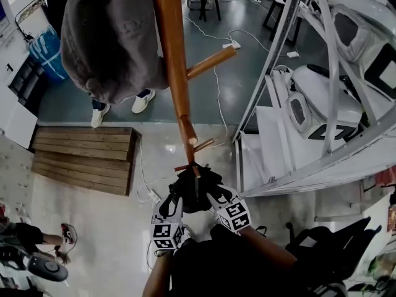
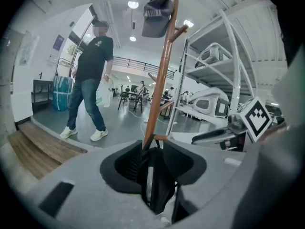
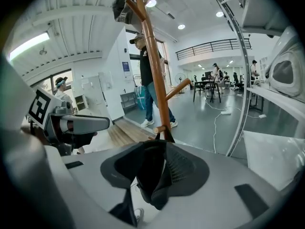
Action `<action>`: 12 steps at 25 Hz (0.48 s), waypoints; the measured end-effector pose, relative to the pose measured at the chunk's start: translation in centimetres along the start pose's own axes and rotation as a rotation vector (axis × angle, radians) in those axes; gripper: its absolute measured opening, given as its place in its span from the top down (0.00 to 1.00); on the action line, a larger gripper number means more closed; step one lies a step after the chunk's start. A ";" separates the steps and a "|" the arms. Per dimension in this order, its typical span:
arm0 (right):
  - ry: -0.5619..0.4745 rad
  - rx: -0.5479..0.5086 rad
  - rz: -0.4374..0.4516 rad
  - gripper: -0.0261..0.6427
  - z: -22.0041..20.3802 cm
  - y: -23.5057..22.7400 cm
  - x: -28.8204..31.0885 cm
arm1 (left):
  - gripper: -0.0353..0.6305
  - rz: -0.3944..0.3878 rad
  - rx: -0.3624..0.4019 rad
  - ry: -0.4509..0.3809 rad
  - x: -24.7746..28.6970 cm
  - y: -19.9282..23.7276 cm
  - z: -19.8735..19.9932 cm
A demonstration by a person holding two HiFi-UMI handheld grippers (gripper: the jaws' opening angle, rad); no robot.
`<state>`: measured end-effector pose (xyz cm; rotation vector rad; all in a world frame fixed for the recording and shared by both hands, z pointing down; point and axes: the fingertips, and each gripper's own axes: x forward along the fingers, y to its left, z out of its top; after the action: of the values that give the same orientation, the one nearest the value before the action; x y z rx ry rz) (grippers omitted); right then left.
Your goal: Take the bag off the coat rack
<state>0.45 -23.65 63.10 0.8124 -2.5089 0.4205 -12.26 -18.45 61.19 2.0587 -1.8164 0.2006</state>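
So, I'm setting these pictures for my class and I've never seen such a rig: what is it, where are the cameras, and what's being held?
No robot here: a person holds a two-jaw gripper in each hand. The head view looks steeply down from a camera on their head; the other two cameras ride on the grippers, looking along the jaws. A wooden coat rack stands on the floor, a grey cap on top. A black bag hangs from a low peg, and the left gripper and right gripper are both closed on it.
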 end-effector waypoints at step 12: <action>0.158 -0.045 0.005 0.61 -5.1 -4.5 5.1 | 0.57 -0.030 -0.007 0.178 5.2 2.5 -5.6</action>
<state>1.30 -27.40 70.72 0.7269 -2.3663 0.4123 -13.09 -21.31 68.67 1.9939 -1.6764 0.3564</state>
